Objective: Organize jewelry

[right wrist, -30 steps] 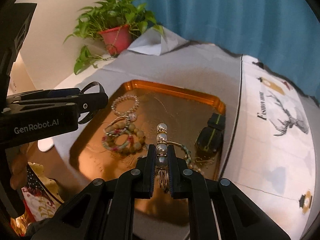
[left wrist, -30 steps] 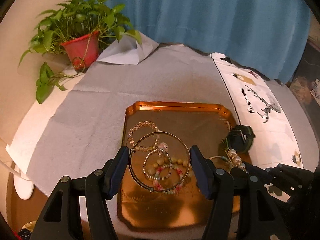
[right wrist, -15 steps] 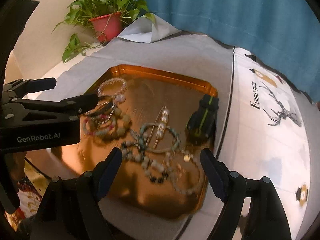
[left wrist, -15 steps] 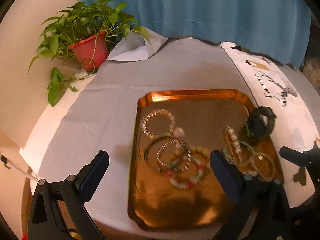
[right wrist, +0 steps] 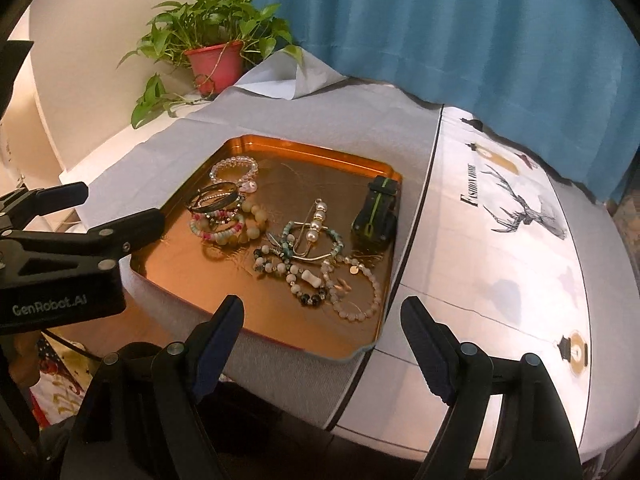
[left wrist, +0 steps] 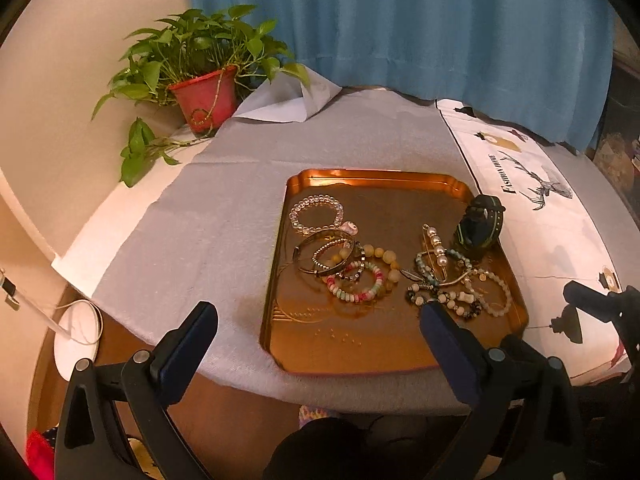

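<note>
A copper tray (left wrist: 352, 350) (right wrist: 256, 320) on the grey cloth holds the jewelry. On its left lie a clear bead bracelet (left wrist: 316, 214) (right wrist: 234, 168), a metal bangle (left wrist: 324, 254) (right wrist: 214, 196) and a pink-green bead bracelet (left wrist: 356, 282) (right wrist: 218, 226). On its right lie a pearl pin (left wrist: 436, 246) (right wrist: 314, 226), several bead bracelets (left wrist: 460, 296) (right wrist: 320, 276) and a black watch (left wrist: 478, 226) (right wrist: 376, 214). My left gripper (left wrist: 318, 332) is open and empty at the tray's near edge. My right gripper (right wrist: 322, 336) is open and empty above the tray's near right corner.
A potted plant in a red pot (left wrist: 206, 98) (right wrist: 218, 66) stands at the back left. A blue curtain (left wrist: 400, 20) hangs behind. A white runner with a deer print (left wrist: 536, 192) (right wrist: 516, 208) lies right of the tray. The table edge is close below both grippers.
Both grippers opened and pulled back from the tray. The left let go of the metal bangle and the right let go of the pearl pin; both pieces now lie in the tray.
</note>
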Action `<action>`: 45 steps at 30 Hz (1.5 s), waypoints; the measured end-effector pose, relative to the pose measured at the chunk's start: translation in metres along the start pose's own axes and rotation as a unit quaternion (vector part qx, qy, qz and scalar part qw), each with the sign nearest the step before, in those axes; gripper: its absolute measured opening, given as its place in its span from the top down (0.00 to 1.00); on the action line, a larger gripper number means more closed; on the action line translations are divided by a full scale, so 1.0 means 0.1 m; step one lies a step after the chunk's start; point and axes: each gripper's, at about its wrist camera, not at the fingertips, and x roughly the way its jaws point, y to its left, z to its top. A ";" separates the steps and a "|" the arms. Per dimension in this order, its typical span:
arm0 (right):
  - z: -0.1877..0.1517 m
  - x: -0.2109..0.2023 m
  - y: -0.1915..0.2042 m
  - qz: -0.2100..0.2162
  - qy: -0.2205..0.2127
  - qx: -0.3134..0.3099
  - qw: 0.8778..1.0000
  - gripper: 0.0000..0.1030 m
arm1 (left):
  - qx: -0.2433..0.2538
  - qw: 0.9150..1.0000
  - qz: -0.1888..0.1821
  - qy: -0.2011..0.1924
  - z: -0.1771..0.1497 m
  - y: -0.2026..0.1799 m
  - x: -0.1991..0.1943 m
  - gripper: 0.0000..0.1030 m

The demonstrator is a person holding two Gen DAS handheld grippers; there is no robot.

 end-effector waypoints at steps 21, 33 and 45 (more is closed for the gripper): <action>0.01 -0.08 0.02 -0.008 -0.002 -0.006 1.000 0.21 | 0.008 1.000 0.011 -0.008 -0.01 -0.02 -0.09 0.02; 0.02 -0.06 0.01 -0.010 -0.002 -0.005 1.000 0.21 | 0.010 1.000 0.012 -0.005 -0.01 -0.01 -0.06 0.02; 0.01 -0.04 0.01 -0.010 0.000 -0.007 1.000 0.21 | 0.008 1.000 0.014 -0.003 -0.03 0.00 -0.04 0.02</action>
